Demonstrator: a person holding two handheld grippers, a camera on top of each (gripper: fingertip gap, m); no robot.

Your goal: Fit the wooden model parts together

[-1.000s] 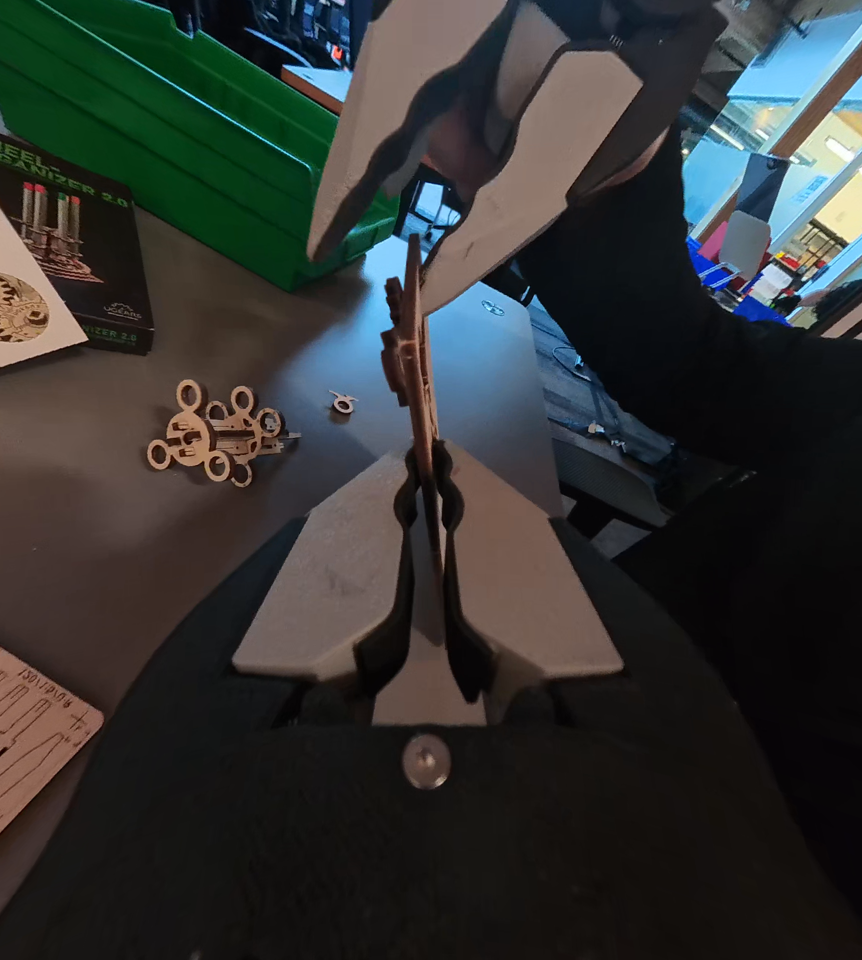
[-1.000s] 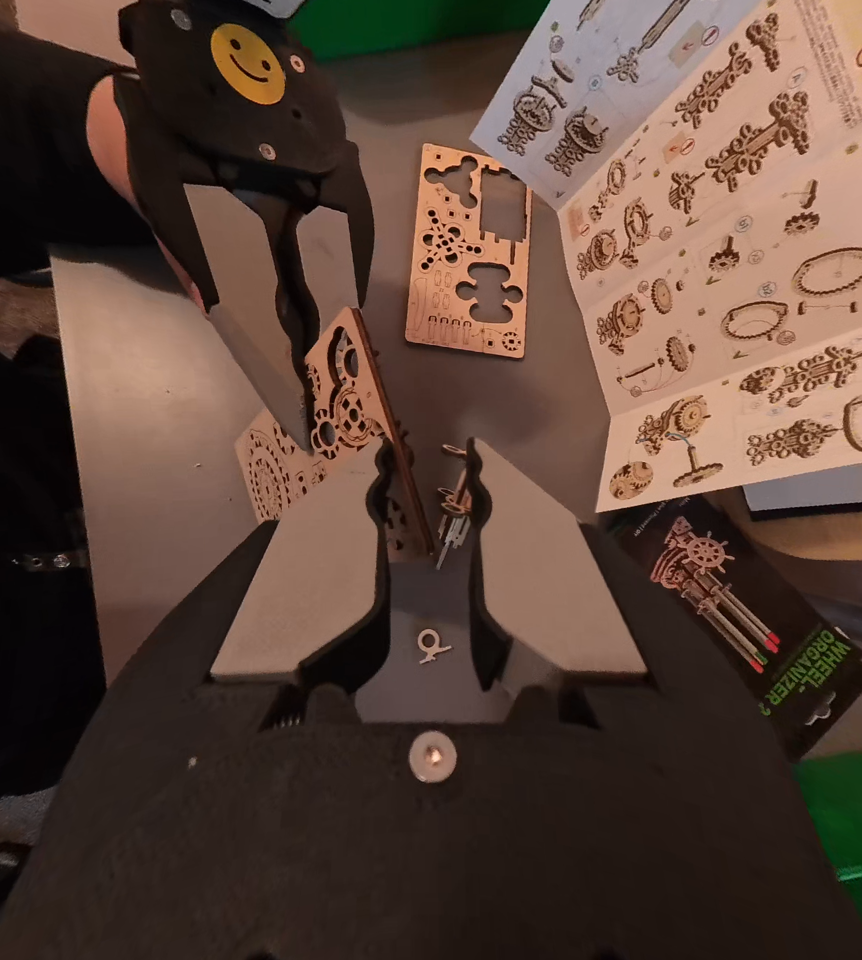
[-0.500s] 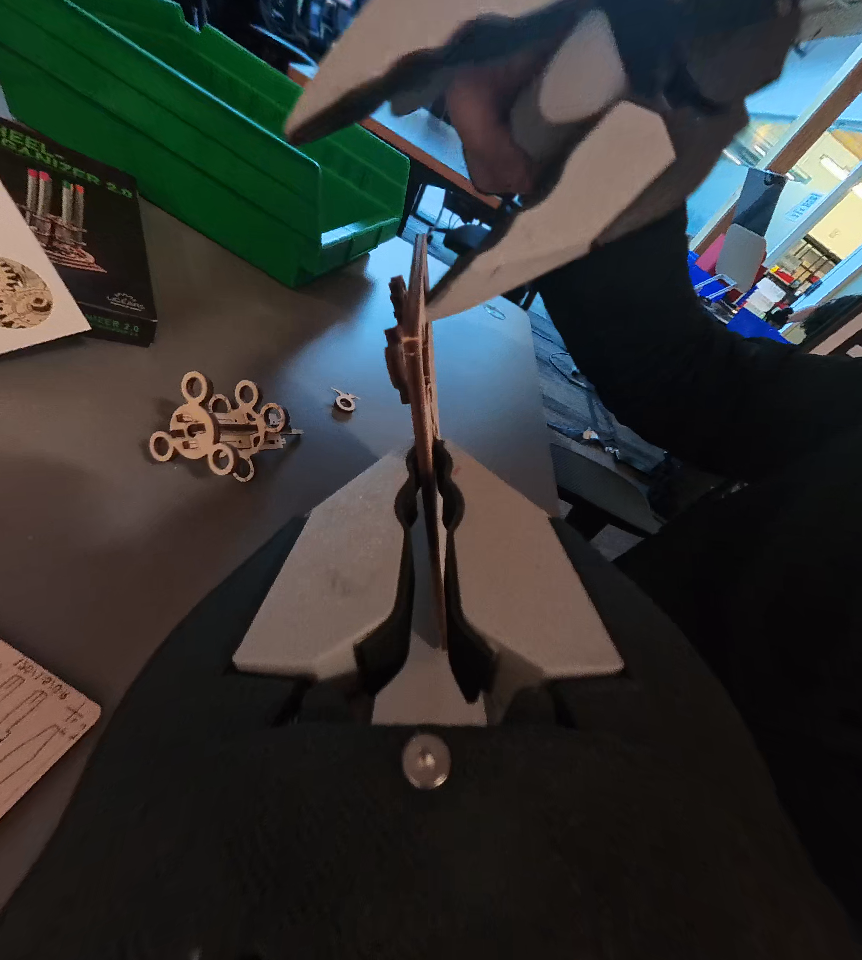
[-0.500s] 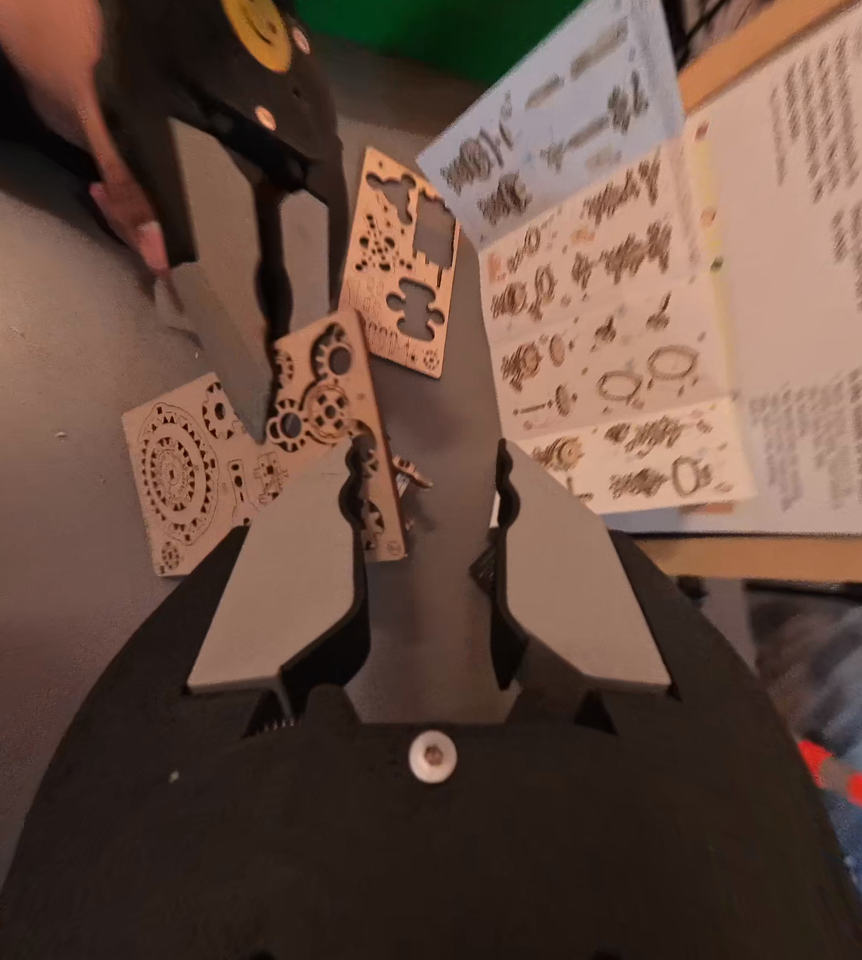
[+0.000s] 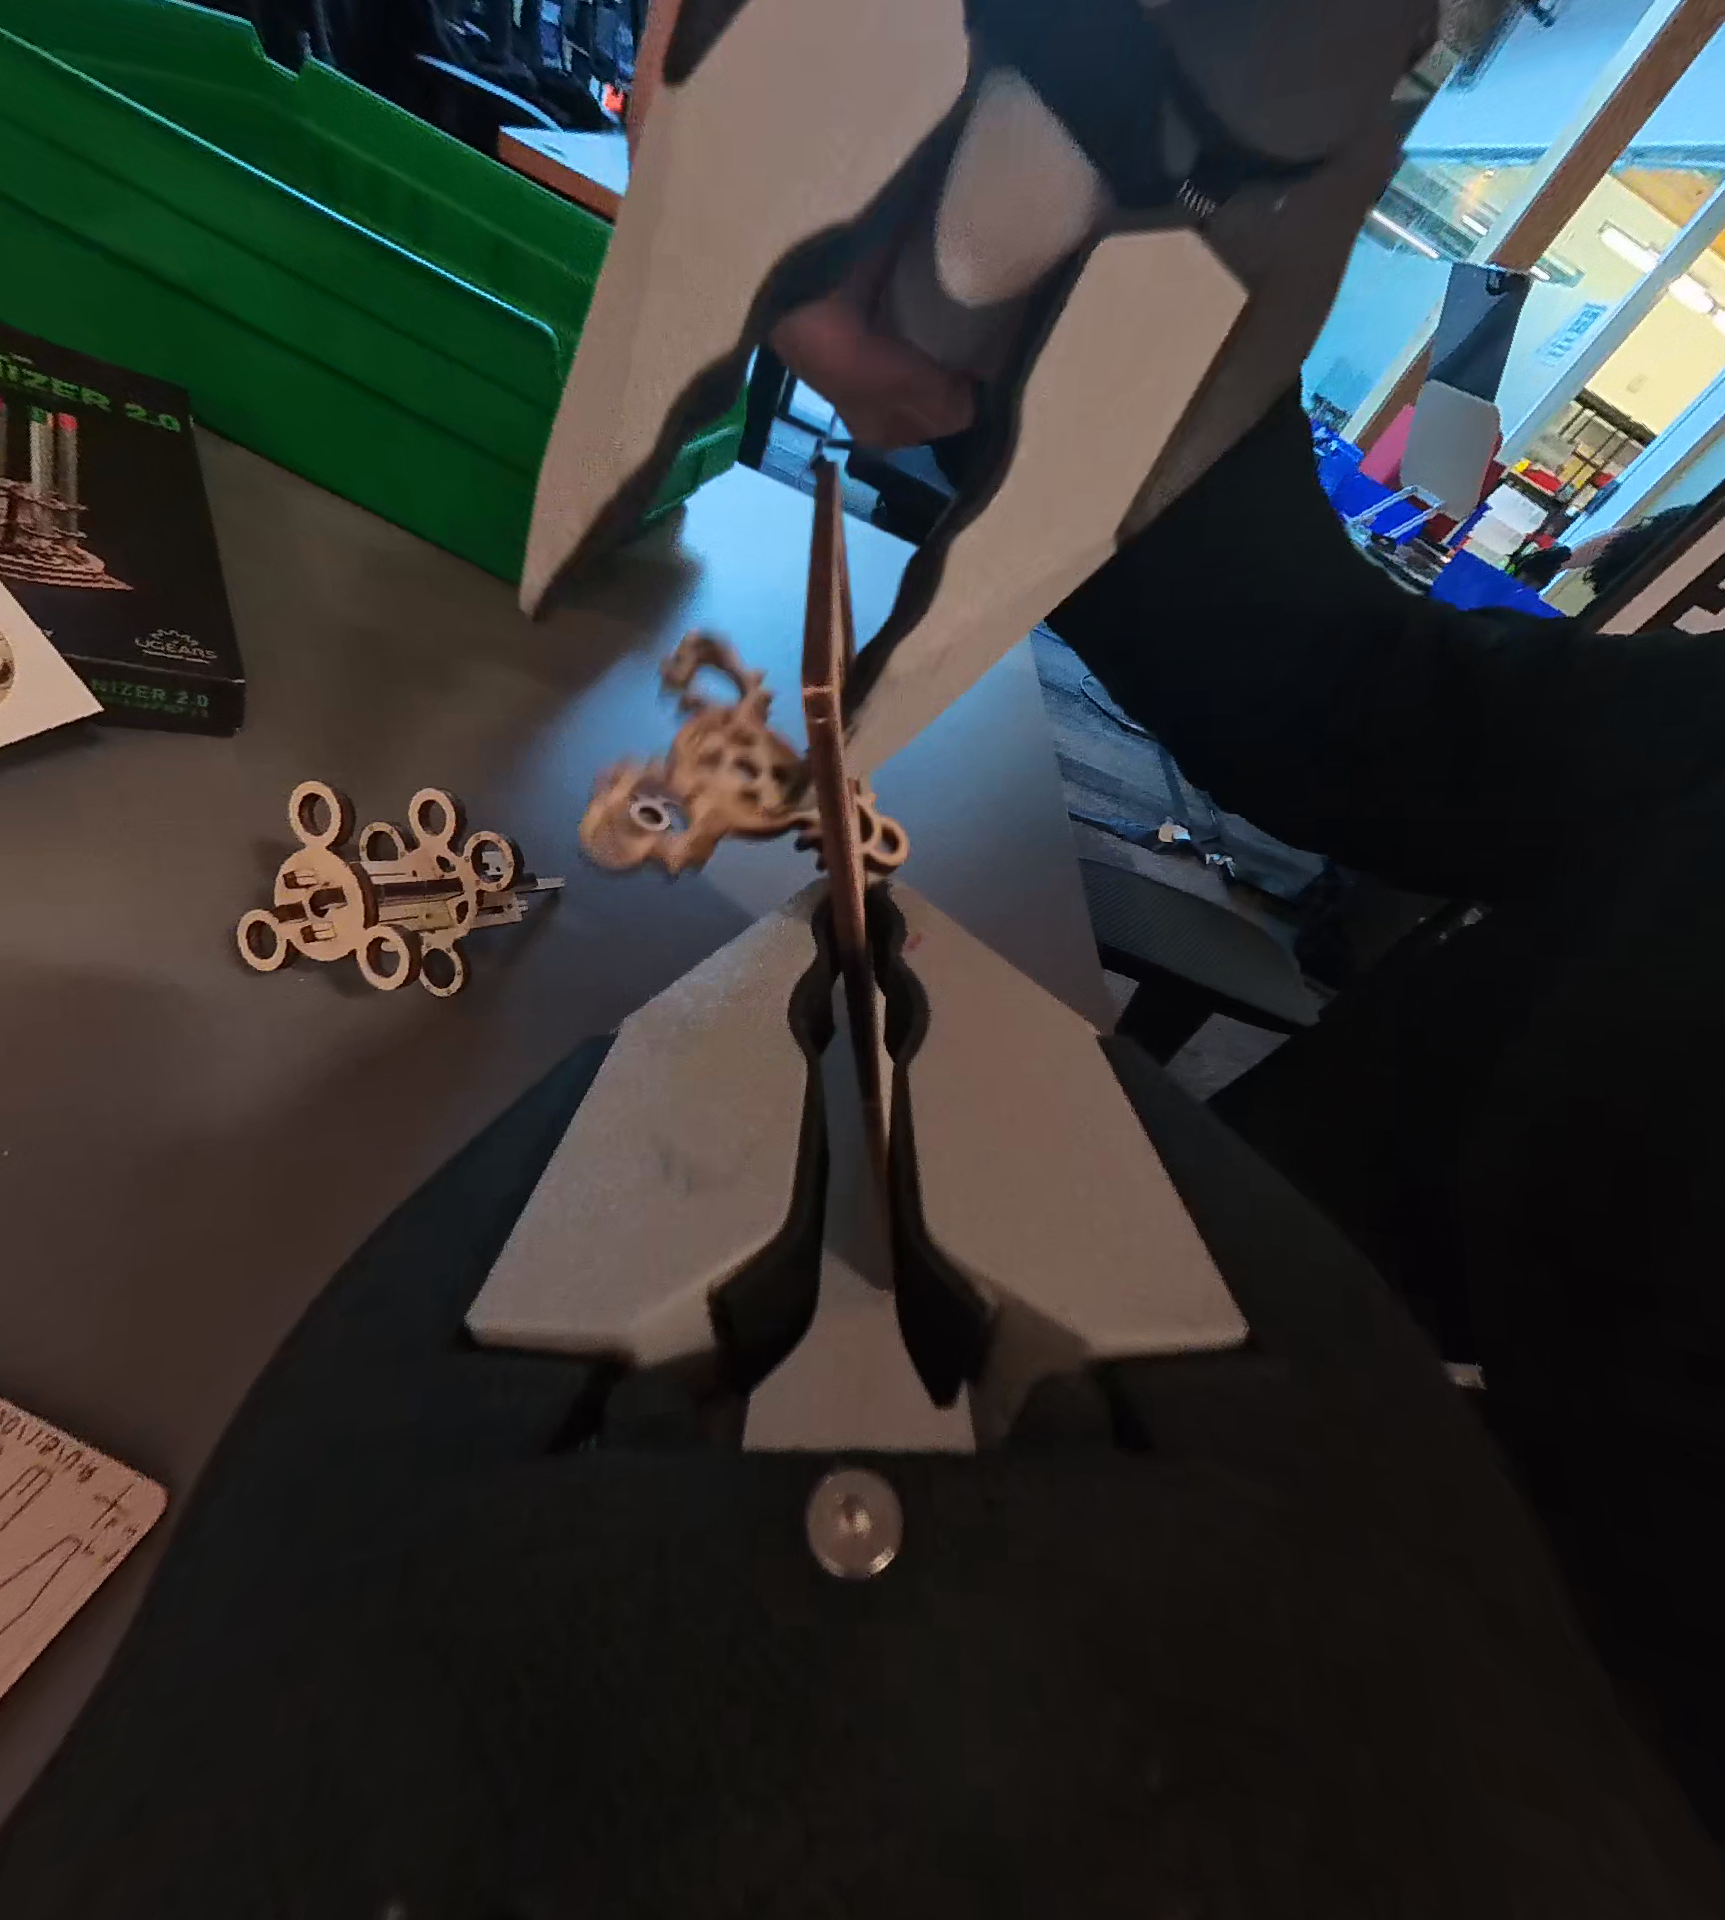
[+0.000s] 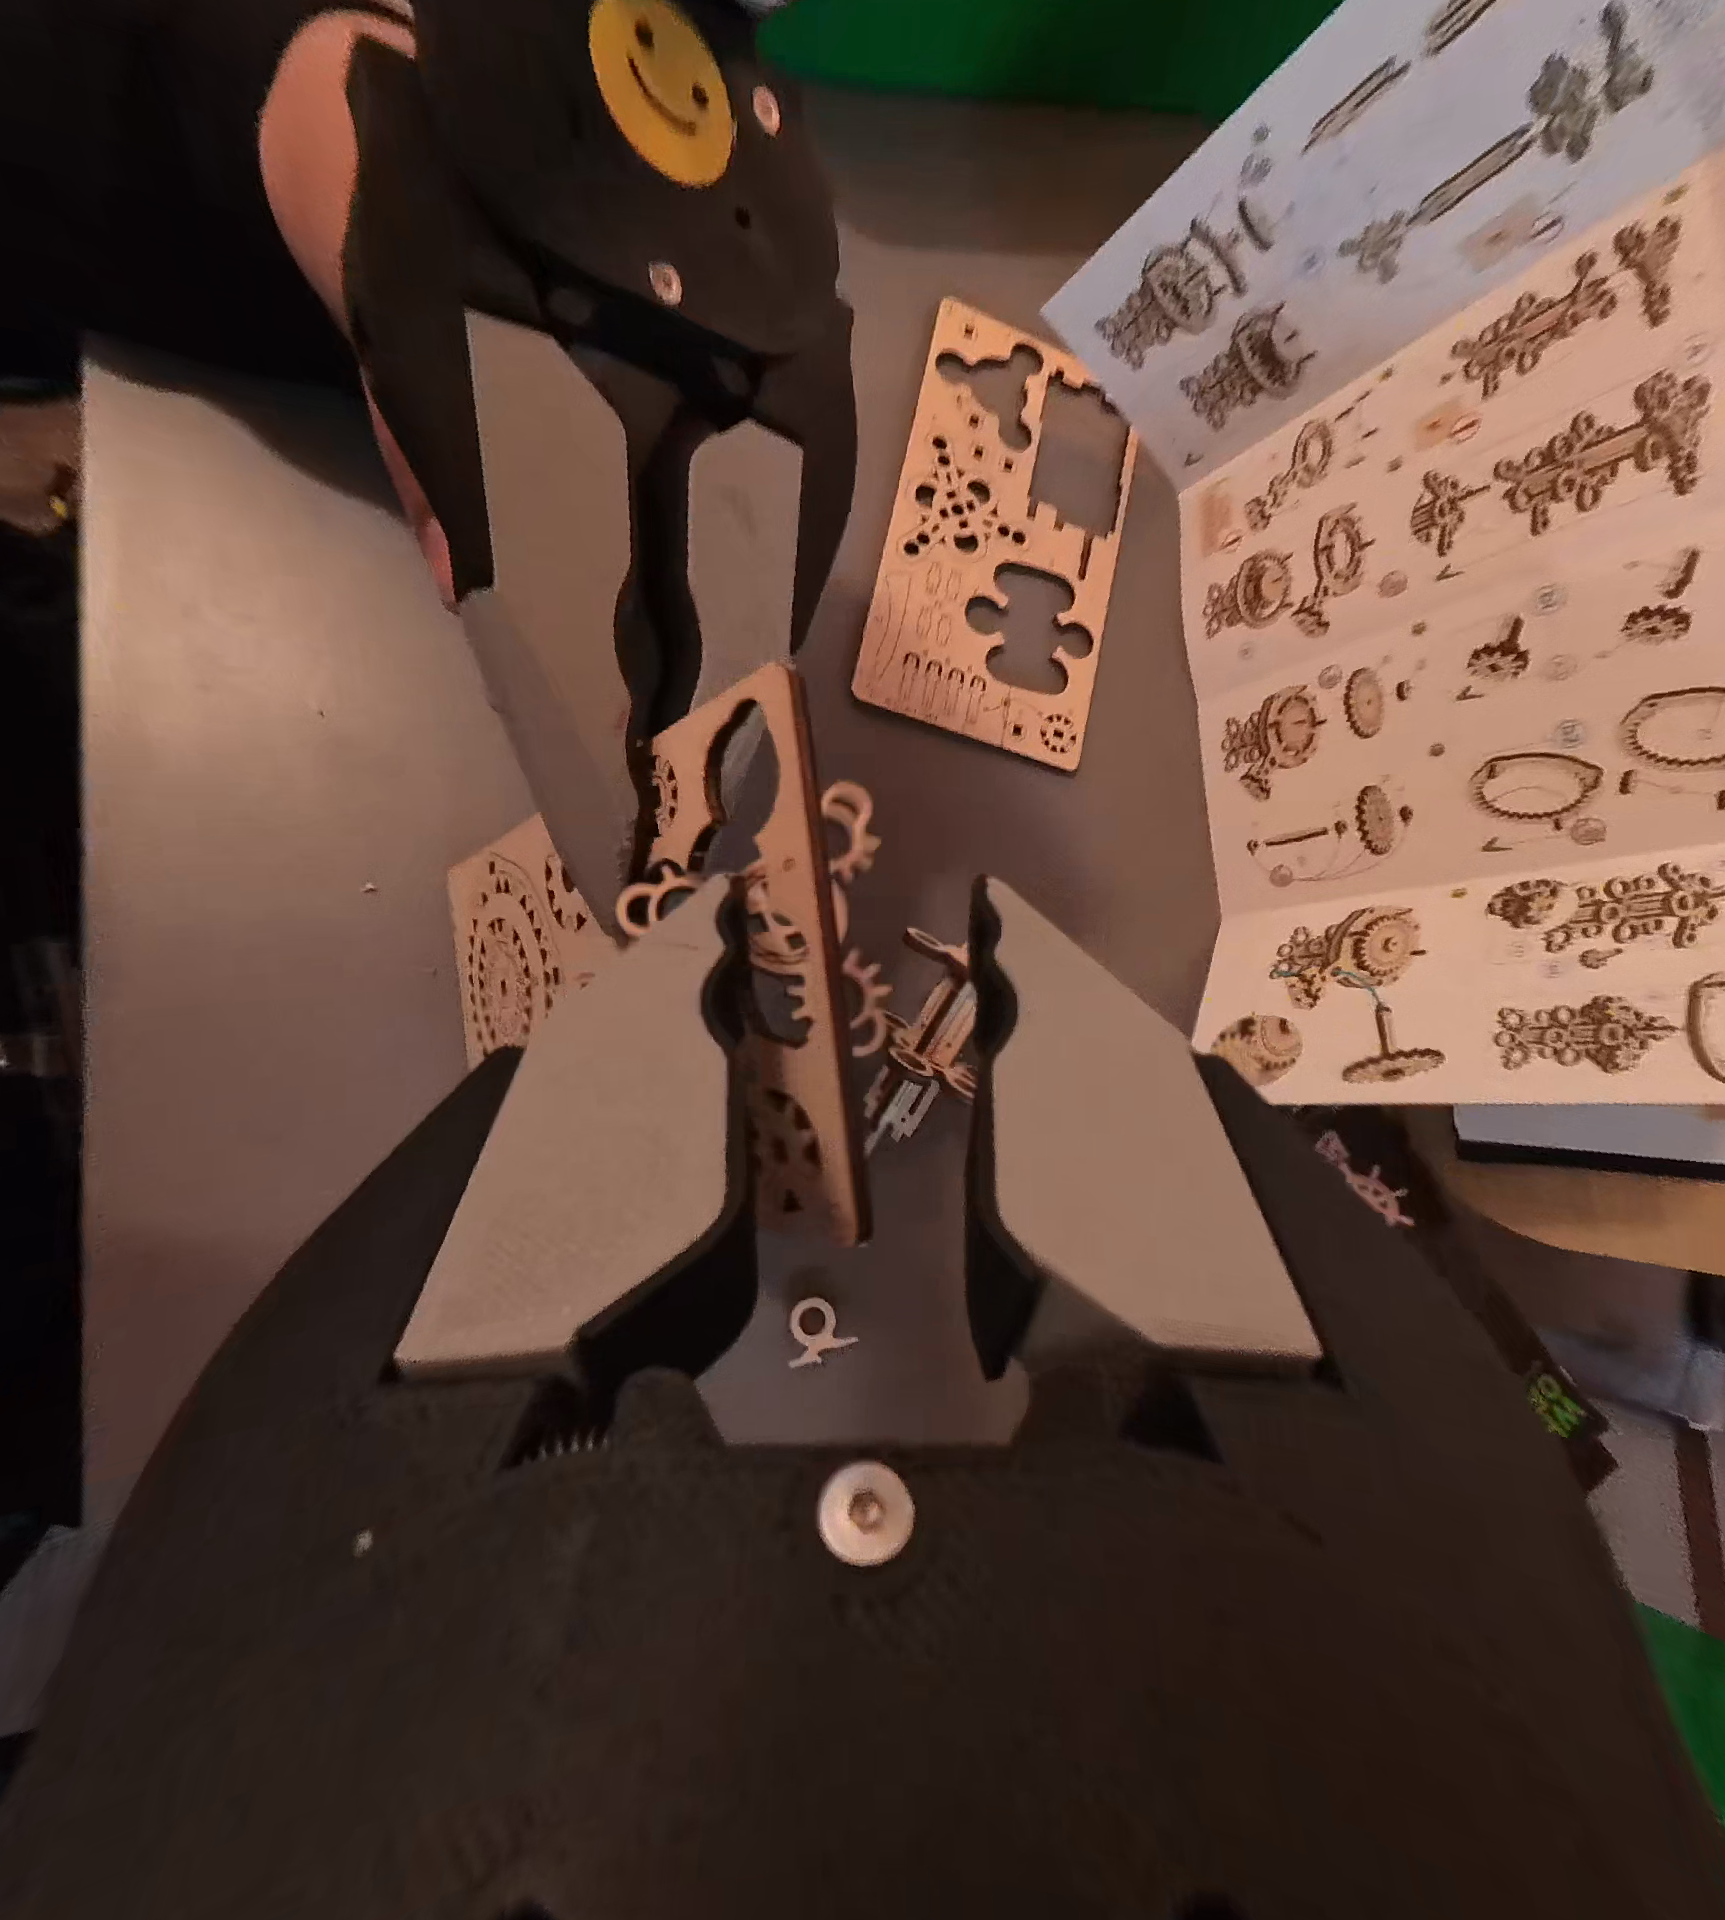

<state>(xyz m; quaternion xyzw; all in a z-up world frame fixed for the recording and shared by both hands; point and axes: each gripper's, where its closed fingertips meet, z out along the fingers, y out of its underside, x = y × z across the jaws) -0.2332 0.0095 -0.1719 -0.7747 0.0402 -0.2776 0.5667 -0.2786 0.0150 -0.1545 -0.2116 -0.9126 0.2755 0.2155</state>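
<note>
Clearly the sheet (image 5: 842, 831) stood on edge at the centre of the left wrist view, pinched flat between the pads of my left gripper (image 5: 850, 914). A lobed part (image 5: 702, 790) hung blurred off its left face, seemingly pushed out of its cut-out; whether it was fully free I could not tell. My right gripper (image 5: 723, 634) came down from the top of that frame, spread wide, one finger on each side of the sheet and close to it, gripping nothing.

In the right wrist view the sheet (image 6: 796, 966) lay between my right fingers (image 6: 619, 1101), nearer the left one, with an empty cut-out showing near its top.

To do this step well, I judged I should keep the left pinch firm and low, push only on the part and close to its tabs, and be ready to catch it, since thin ply could snap.

Left of the sheet in the left view lay the hub (image 5: 380, 904) on the table (image 5: 110, 1091). A tiny ring piece (image 6: 816, 1333) sat low in the right view. The manual (image 6: 1460, 623) filled the right side there, beside a spent sheet (image 6: 993, 540).
</note>
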